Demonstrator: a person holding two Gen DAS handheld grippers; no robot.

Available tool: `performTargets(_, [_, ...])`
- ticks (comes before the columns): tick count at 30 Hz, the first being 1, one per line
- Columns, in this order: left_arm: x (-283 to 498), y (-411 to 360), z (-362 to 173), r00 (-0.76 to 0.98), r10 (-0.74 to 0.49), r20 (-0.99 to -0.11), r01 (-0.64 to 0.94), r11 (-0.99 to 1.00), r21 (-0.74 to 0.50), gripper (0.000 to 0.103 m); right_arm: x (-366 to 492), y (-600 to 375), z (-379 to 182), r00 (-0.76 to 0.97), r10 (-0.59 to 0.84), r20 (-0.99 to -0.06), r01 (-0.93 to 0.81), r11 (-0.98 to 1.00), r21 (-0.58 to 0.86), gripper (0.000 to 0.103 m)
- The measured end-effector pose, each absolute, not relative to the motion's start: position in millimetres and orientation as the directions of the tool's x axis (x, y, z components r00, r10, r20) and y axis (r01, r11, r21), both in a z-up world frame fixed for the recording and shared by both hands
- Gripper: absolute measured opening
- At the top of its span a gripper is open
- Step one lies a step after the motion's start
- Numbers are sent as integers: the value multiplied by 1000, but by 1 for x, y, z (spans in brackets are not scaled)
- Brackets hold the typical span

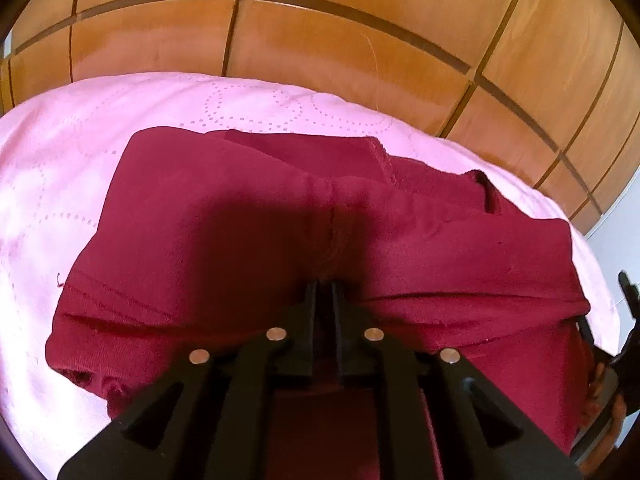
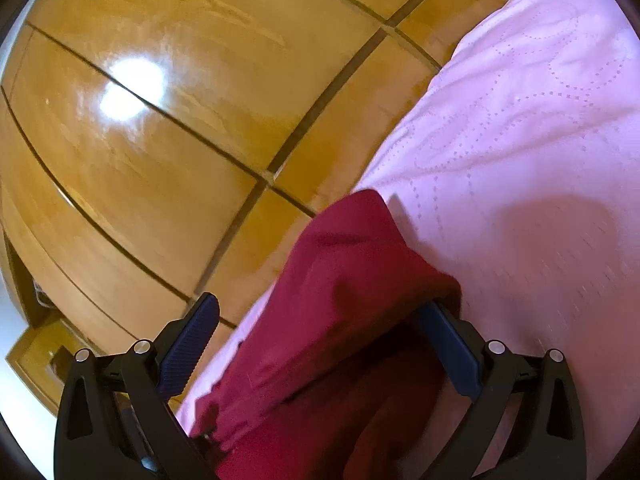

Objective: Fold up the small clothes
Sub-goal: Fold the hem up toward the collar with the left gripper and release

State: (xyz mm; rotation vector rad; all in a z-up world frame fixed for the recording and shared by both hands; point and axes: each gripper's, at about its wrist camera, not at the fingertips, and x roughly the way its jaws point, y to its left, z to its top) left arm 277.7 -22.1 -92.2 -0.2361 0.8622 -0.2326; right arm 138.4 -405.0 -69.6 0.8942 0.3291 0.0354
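While the red garment [image 1: 248,240] lies spread on the pink bedspread [image 1: 60,168], the left gripper [image 1: 324,284] pinches a small ridge of it; the right gripper [image 2: 320,320] gapes wide around its edge, gripping nothing.

Dark red garment [image 1: 248,248], rumpled and partly folded, spread just ahead of and beneath left gripper [image 1: 324,282].
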Motion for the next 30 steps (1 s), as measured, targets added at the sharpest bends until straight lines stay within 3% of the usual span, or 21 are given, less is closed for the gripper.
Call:
performTargets(2, [271, -20, -91, 649, -306, -697, 117, 945, -306, 29, 133, -401, -67, 928, 182, -325, 133, 653, 745, 99])
performTargets(3, [267, -20, -90, 659, -313, -684, 124, 942, -311, 47, 129, -397, -63, 910, 195, -367, 145, 679, 720, 99])
performTargets(5, [261, -17, -86, 686, -305, -661, 120, 943, -311, 69, 124, -389, -55, 878, 208, -431, 151, 734, 662, 99])
performTargets(9, [267, -22, -88, 677, -295, -675, 109, 946, -305, 70, 113, -376, -24, 900, 114, -421, 131, 850, 510, 99])
performTargets(13, [268, -30, -90, 667, -269, -695, 115, 958, -261, 74, 116, -376, -3, 930, 141, -339, 51, 864, 500, 99])
performTargets(21, [273, -41, -95, 653, -232, -721, 125, 972, -200, 81, 208, -372, -12, 832, 316, -457, -37, 852, 522, 99])
performTargets(23, [275, -46, -97, 649, -202, -733, 121, 979, -162, 82, 232, -378, -28, 798, 308, -518, 13, 850, 527, 99])
performTargets(25, [277, -50, -98, 646, -187, -740, 123, 982, -141, 83, 246, -398, -48, 785, 184, -591, 160, 862, 481, 99])
performTargets(27, [278, -49, -99, 645, -189, -740, 125, 982, -142, 84, 245, -424, -67, 803, 153, -577, 229, 813, 535, 99])
performTargets(29, [278, -46, -100, 645, -200, -738, 127, 980, -155, 84, 233, -436, -70, 846, 179, -503, 211, 753, 623, 99])
performTargets(30, [278, -46, -100, 645, -204, -737, 128, 979, -159, 85, 228, -436, -69, 842, 149, -519, 235, 764, 601, 99])
